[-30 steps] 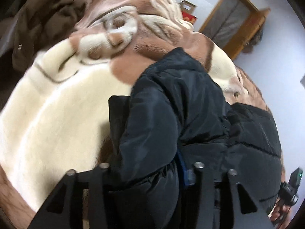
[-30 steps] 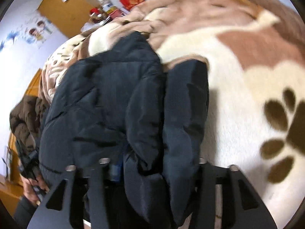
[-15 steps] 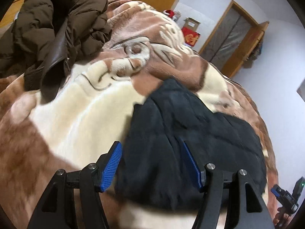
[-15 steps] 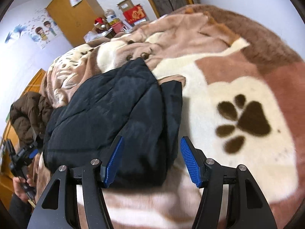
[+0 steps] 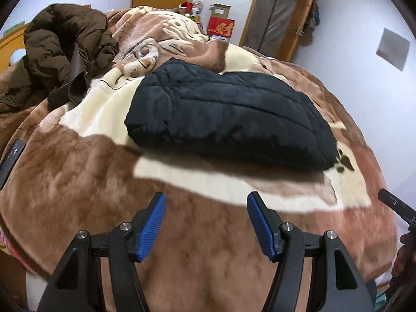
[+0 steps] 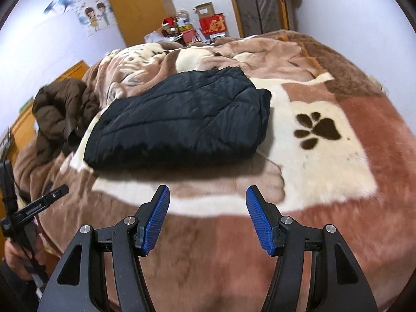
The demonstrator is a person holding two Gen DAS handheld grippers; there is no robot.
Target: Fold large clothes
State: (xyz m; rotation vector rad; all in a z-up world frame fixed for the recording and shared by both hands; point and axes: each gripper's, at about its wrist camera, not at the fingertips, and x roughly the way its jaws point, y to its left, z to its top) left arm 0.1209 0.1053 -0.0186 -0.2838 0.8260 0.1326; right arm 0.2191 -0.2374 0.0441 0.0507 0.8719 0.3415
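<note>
**Folded black jacket on the blanket, both grippers empty**

Looking down along my left gripper (image 5: 206, 225), I see its blue pads (image 5: 153, 227) standing apart with nothing but blanket behind the gap. The jaws have just been opening, and no cloth lies between them. My right gripper (image 6: 208, 219) is the same: pads spread, jaws just opened wider, nothing held.

The black quilted jacket (image 5: 228, 119) lies folded into a compact, roughly rectangular bundle on the brown-and-cream plush blanket (image 5: 78, 182), well clear of both sets of fingertips. From my right-hand camera the jacket (image 6: 179, 119) sits left of centre, and a dark paw print (image 6: 318, 130) on a cream patch of the blanket lies just beside its right edge.

A brown puffer coat (image 5: 65, 52) is heaped unfolded at the far left of the bed, apart from the black bundle. In the right view my left hand (image 6: 18, 257) shows at the left edge, wrapped around the handle of its gripper. Beyond the bed stand a red box (image 6: 213, 24), some clutter, a wooden wardrobe (image 6: 135, 7) and a door (image 5: 278, 18).
</note>
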